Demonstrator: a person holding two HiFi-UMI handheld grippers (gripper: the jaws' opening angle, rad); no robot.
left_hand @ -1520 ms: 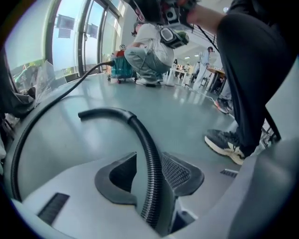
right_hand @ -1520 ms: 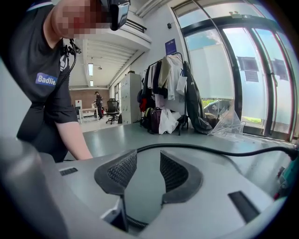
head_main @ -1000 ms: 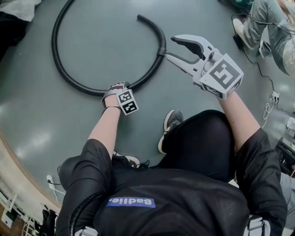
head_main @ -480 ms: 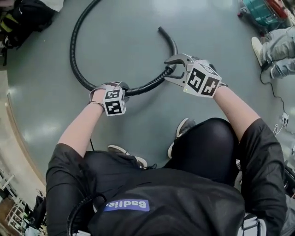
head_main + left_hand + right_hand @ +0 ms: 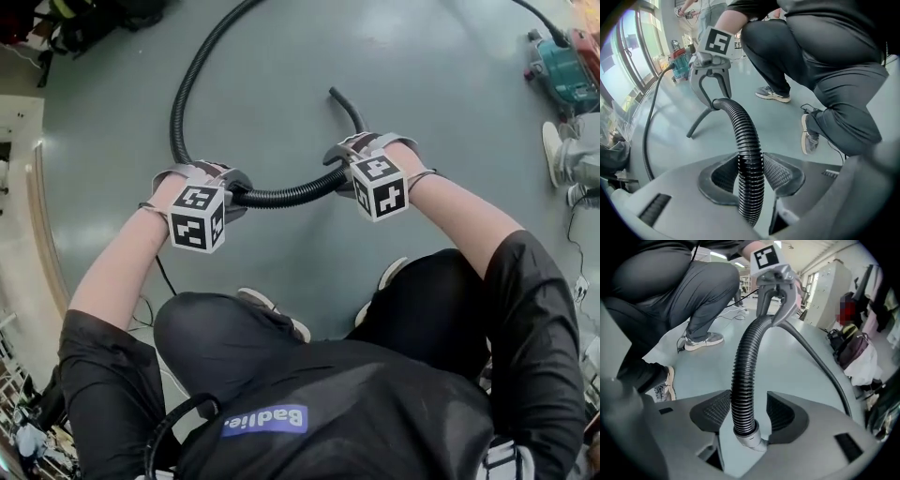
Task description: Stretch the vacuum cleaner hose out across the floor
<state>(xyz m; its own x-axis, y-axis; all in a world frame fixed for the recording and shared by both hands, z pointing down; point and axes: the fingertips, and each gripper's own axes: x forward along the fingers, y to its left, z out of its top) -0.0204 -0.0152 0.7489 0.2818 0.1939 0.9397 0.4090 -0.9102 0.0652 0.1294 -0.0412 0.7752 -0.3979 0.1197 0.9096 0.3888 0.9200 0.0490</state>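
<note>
Black ribbed vacuum hose point(image 5: 742, 129) is clamped between the left gripper's point(image 5: 751, 172) pads, while the right gripper's point(image 5: 743, 414) jaws, just opening, stand apart around its grey cuff point(image 5: 749, 439). Between them it runs crosswise in front of the person. The long loop curls away beyond the left gripper over the floor point(image 5: 281, 272).

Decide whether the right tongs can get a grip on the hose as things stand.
Probably yes: the hose lies between the jaws of the right tongs, which have just been opening, and nothing blocks them from closing.

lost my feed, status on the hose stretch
Left tongs shut on black ribbed vacuum hose. Right tongs just opened, hose loose between them. Hose curved, not yet straight. Teal vacuum beyond.
</note>
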